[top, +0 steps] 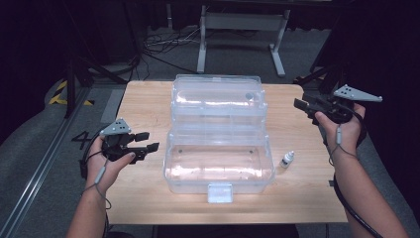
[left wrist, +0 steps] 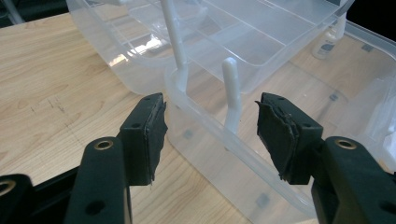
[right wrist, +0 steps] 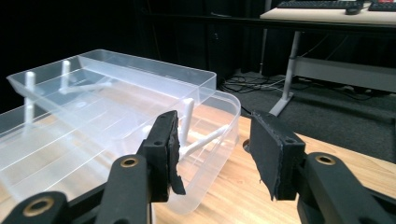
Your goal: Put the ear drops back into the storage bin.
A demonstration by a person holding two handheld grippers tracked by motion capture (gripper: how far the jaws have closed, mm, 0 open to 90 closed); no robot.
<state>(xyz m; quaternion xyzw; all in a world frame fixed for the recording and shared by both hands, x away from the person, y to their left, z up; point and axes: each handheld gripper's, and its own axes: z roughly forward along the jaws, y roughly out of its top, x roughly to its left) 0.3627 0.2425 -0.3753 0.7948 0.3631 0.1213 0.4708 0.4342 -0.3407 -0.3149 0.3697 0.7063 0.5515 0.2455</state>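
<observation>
From the high view, I see the clear plastic box (top: 218, 161) mid-worktop (top: 143, 104), tray raised behind it; my left tool (top: 146, 141) at nine o'clock and right tool (top: 300, 105) at two o'clock both gape empty. A small bottle (top: 287, 159) stands at four o'clock.

Left gripper view: the box's thin white hinge arm (left wrist: 232, 93) sits ahead; clipping it could snap it.

Right gripper view: the tray (right wrist: 116, 88), perhaps unsteady, could drop if nudged.

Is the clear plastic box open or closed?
Open: the clear box has its lid swung back, and the bottom part looks empty.
</observation>
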